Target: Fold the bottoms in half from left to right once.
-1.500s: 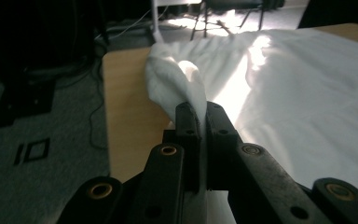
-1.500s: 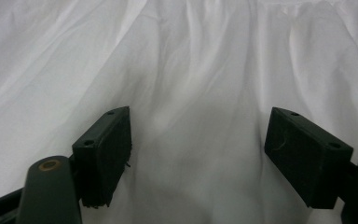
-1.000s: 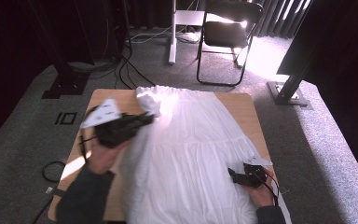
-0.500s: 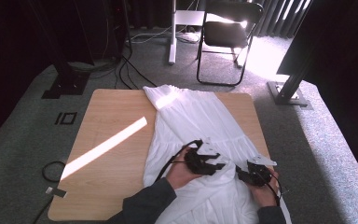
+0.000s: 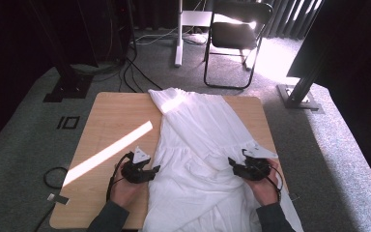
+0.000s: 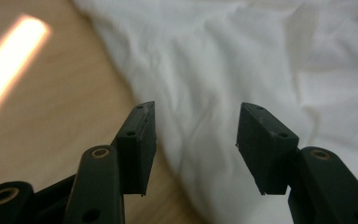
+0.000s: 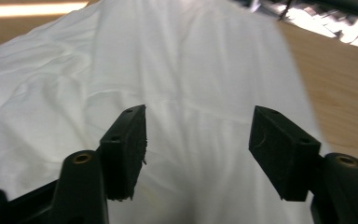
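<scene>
- Left gripper view: the left gripper [image 6: 193,140] has its jaws apart, just been opening, nothing between the pads; the white dress [image 6: 242,70] has its edge under them and spreads beyond and to the right.
- Beyond on the left lies the wooden table [image 6: 42,116].
- Right gripper view: the right gripper [image 7: 198,144] is likewise parted and opening, nothing clamped, dress beneath and stretching ahead.

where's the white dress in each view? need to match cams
High view: white dress runs down the table's middle-right, between both claws.
Left gripper view: covers the top and right.
Right gripper view: spreads across most of the frame.
Shared landmark: sunlit stripe on the wooden table.
</scene>
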The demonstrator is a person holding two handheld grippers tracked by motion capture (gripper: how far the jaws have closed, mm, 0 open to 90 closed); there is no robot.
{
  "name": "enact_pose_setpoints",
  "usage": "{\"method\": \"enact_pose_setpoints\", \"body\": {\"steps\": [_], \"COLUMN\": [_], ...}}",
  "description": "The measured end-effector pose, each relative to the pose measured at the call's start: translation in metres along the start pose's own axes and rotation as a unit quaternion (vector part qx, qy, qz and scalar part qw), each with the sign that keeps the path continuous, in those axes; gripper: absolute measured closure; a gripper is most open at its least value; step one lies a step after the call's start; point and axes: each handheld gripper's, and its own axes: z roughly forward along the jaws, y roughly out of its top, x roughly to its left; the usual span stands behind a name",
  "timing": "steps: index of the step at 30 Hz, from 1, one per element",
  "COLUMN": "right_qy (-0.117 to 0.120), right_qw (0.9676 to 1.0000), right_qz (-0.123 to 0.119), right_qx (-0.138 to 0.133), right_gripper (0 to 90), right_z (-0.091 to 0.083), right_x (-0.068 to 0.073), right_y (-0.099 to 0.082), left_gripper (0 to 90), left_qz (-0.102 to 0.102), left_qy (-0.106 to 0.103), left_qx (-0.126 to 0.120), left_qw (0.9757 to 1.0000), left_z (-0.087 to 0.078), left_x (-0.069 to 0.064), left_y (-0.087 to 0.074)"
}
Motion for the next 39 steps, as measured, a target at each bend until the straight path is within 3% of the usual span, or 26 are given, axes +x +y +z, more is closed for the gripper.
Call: {"method": "enact_pose_setpoints", "body": {"steps": [2, 6, 9, 11, 12, 13, 15, 16, 17, 21, 22, 23, 27, 29, 30, 32, 35, 37, 38, 39], "right_qy": [0.001, -0.017, -0.009, -0.008, -0.003, -0.004, -0.006, -0.003, -0.002, 0.004, 0.009, 0.016, 0.035, 0.047, 0.053, 0.056, 0.055, 0.045, 0.028, 0.005], "right_qw": [0.9996, 0.9972, 0.9959, 0.9954, 0.9952, 0.995, 0.9951, 0.9952, 0.9952, 0.9953, 0.9953, 0.9954, 0.9962, 0.9963, 0.9962, 0.9965, 0.9978, 0.9987, 0.9985, 0.9976], "right_qz": [-0.004, 0.005, 0.007, 0.002, 0.004, 0.005, 0.011, 0.02, 0.026, 0.033, 0.036, 0.037, 0.029, 0.028, 0.027, 0.017, 0.011, 0.021, 0.026, 0.034], "right_qx": [0.029, 0.073, 0.089, 0.096, 0.098, 0.1, 0.098, 0.096, 0.094, 0.091, 0.089, 0.087, 0.075, 0.067, 0.064, 0.059, 0.036, -0.014, -0.039, -0.06], "right_gripper": [30.8, 31.2, 45.1, 66.6, 72.4, 78.3, 82.8, 83.6, 84.5, 85.1, 85.0, 85.0, 85.6, 86.0, 86.2, 86.4, 86.8, 87.0, 87.0, 87.0], "right_z": [0.014, 0.027, 0.023, 0.017, 0.015, 0.013, 0.011, 0.011, 0.012, 0.021, 0.023, 0.024, 0.03, 0.032, 0.033, 0.032, 0.019, -0.006, -0.022, -0.037], "right_x": [0.007, 0.007, 0.0, -0.005, -0.008, -0.01, -0.014, -0.015, -0.016, -0.015, -0.014, -0.013, -0.003, 0.003, 0.006, 0.011, 0.01, 0.004, -0.001, -0.008], "right_y": [-0.004, -0.022, -0.031, -0.034, -0.035, -0.036, -0.039, -0.04, -0.041, -0.041, -0.04, -0.039, -0.03, -0.025, -0.023, -0.018, -0.008, 0.002, 0.007, 0.01], "left_gripper": [45.6, 41.0, 40.3, 39.0, 41.0, 48.9, 72.7, 79.5, 84.0, 86.6, 86.8, 86.9, 87.4, 87.4, 87.6, 87.6, 87.7, 87.2, 84.9, 80.1], "left_qz": [-0.01, -0.013, -0.019, -0.01, 0.0, 0.014, 0.012, 0.012, 0.022, 0.021, 0.021, 0.008, -0.026, -0.036, -0.039, -0.034, -0.009, 0.016, 0.016, 0.047], "left_qy": [-0.005, -0.016, -0.022, -0.02, -0.014, -0.004, -0.022, -0.022, -0.01, 0.037, 0.037, 0.071, 0.125, 0.14, 0.14, 0.138, 0.119, 0.095, 0.095, 0.097], "left_qx": [0.02, 0.03, 0.03, 0.03, 0.031, 0.034, 0.041, 0.041, 0.042, 0.052, 0.052, 0.055, 0.06, 0.06, 0.056, 0.04, 0.003, -0.023, -0.023, -0.03], "left_qw": [0.9997, 0.9994, 0.9991, 0.9993, 0.9994, 0.9993, 0.9989, 0.9989, 0.9988, 0.9978, 0.9978, 0.9959, 0.9901, 0.9877, 0.9878, 0.9891, 0.9929, 0.9951, 0.9951, 0.9937], "left_z": [0.005, 0.012, 0.02, 0.023, 0.025, 0.027, 0.029, 0.029, 0.034, 0.04, 0.04, 0.041, 0.038, 0.031, 0.026, 0.012, -0.015, -0.031, -0.031, -0.037], "left_x": [0.0, -0.004, -0.008, -0.013, -0.017, -0.022, -0.025, -0.025, -0.024, -0.007, -0.007, 0.011, 0.054, 0.069, 0.072, 0.071, 0.053, 0.035, 0.035, 0.018], "left_y": [-0.019, -0.03, -0.03, -0.028, -0.026, -0.024, -0.018, -0.018, -0.014, -0.004, -0.004, 0.001, 0.01, 0.014, 0.017, 0.024, 0.04, 0.052, 0.052, 0.057]}}
